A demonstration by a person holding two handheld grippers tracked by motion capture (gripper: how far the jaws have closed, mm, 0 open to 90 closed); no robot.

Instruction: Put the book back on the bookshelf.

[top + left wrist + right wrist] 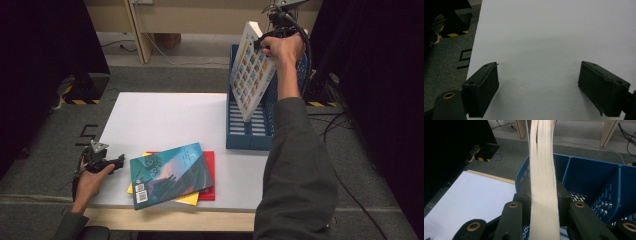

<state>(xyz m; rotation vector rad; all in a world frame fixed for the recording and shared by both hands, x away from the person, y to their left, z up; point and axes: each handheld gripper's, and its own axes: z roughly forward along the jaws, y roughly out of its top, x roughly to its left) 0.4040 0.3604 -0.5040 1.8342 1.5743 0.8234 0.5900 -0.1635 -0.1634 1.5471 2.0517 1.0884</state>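
Note:
A white book (252,70) with a grid of small coloured pictures on its cover hangs tilted above the blue rack (235,135) at the table's far right. My right gripper (260,44) is shut on its upper edge. In the right gripper view the book's page edges (543,182) run up between the closed jaws, with the blue rack (586,175) behind. My left gripper (117,163) rests at the table's near left edge, pointing toward a teal book (167,172). Its jaws stand open over bare white tabletop (544,50), nothing between the left gripper (539,86) fingers.
The teal book lies on a yellow book (190,199) and a red book (209,172) near the front edge. The white table (165,120) has dark curtains on both sides. Grey carpet and a wooden frame lie beyond it.

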